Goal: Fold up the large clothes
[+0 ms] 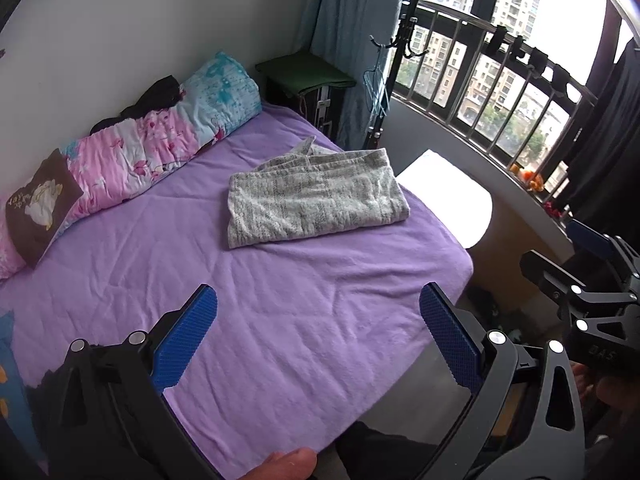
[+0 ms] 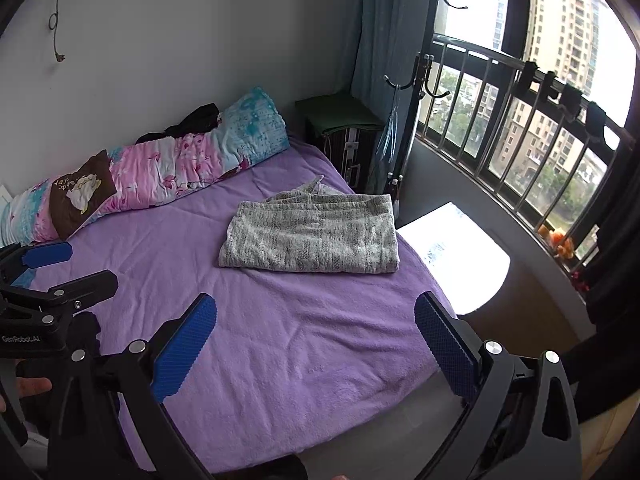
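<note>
Left wrist view: the left gripper (image 1: 318, 336) stood spread wide and empty at the bottom of the frame, above the purple bed sheet (image 1: 280, 320). The folded grey-and-white knitted garment (image 1: 316, 200) lay at centre, near the bed's right edge.

Right wrist view: the right gripper (image 2: 316, 344) likewise gaped, holding nothing; the folded garment (image 2: 310, 238) rested at centre, well apart from it.

Purple bed (image 1: 280, 320); railed window (image 1: 500, 92).
</note>
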`<state>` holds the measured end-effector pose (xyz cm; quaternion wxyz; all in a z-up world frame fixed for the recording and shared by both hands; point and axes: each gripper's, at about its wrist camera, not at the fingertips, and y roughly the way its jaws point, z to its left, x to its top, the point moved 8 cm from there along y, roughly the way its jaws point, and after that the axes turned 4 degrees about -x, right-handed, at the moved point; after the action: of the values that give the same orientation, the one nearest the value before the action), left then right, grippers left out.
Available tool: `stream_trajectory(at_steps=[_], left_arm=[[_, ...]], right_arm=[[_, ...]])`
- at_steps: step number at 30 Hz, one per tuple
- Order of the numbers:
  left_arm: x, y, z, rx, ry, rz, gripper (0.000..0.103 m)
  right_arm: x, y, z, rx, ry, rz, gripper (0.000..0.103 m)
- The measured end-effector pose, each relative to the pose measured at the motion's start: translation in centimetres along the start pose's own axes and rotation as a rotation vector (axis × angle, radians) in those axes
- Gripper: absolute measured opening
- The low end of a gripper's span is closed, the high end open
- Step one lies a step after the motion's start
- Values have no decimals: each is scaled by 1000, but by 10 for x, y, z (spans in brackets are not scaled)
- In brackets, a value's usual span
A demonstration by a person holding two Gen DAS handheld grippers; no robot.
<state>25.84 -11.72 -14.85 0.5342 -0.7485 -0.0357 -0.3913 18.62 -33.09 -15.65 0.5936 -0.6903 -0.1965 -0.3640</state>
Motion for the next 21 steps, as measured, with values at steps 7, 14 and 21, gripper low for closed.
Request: stream_trajectory(at_steps=[7,14,21], left_arm=[[1,-1,-1,7,7,-1,97],[1,-2,0,5,6,0,97],[4,-4,-1,6,5,-5,97]], right_arm=[[-1,-1,-2,1,2,-2,97],[-2,-2,-3,2,5,-4,97],[-2,-2,-3,2,3,-5,97]])
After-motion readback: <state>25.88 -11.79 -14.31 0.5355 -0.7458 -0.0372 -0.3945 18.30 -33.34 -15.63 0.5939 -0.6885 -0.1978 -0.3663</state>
